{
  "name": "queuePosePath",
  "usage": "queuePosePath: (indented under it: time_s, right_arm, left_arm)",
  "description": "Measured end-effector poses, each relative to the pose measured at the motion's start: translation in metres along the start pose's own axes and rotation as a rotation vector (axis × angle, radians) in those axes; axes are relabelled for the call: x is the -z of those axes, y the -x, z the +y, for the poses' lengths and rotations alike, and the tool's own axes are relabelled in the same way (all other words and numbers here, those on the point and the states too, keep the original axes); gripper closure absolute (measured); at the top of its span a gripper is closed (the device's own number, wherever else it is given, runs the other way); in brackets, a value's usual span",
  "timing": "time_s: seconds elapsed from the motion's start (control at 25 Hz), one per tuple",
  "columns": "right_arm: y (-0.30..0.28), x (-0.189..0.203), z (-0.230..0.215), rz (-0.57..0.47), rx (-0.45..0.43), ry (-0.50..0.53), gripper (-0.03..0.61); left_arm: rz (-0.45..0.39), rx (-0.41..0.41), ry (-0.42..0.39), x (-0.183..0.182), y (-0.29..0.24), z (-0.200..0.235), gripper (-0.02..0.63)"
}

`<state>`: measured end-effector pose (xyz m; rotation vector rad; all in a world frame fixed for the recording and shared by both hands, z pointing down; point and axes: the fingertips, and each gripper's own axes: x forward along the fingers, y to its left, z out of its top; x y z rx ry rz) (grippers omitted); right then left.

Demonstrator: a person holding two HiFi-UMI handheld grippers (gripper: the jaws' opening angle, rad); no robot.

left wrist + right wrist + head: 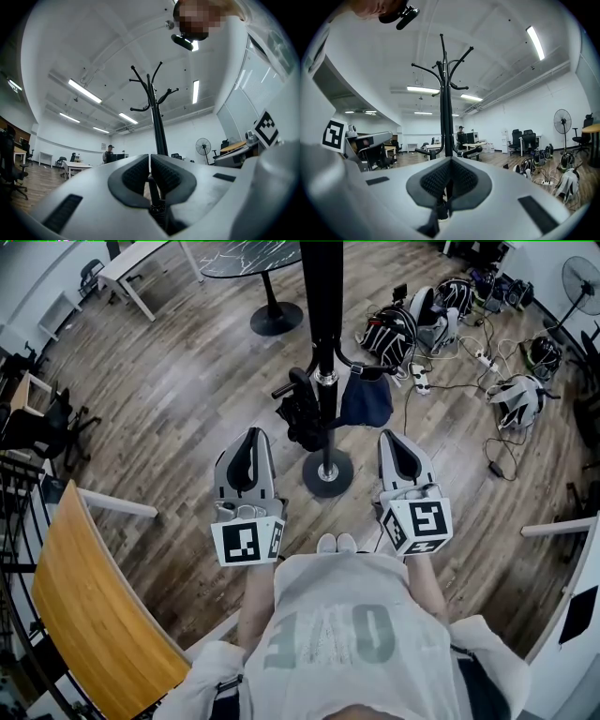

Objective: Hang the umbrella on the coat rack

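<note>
The black coat rack (322,296) stands straight ahead of me on its round base (328,472). A folded black umbrella (302,413) hangs from a low hook on the pole's left side, and neither gripper touches it. My left gripper (251,435) is level, just left of the base, jaws shut and empty. My right gripper (394,437) sits to the right of the base, also shut on nothing. In the left gripper view the rack's pole (157,126) rises beyond the closed left gripper (150,157). The right gripper view shows the pole (446,108) over the closed right gripper (450,159).
A dark blue bag (366,401) hangs on the rack's right side. Backpacks and cables (412,329) litter the floor at the back right. A round black table (251,257) stands behind the rack, and a curved wooden tabletop (94,615) is at my left. My shoes (336,543) are near the base.
</note>
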<state>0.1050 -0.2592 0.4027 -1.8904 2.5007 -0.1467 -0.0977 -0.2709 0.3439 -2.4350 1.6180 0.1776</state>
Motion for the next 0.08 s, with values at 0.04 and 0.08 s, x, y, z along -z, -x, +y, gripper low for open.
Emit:
queuePosePath:
  time_s: [0.04,0.08]
  right_arm:
    - [0.0001,0.0003,-0.0007,0.001,0.002,-0.002,0.548]
    - [0.0002,0.0006,-0.0012,0.002,0.004,-0.003,0.548]
  left_arm:
    - [0.000,0.000,0.001,0.0003,-0.0001,0.0004,0.578]
    - [0.001,-0.001,0.001,0.0006,-0.0002,0.0009,0.578]
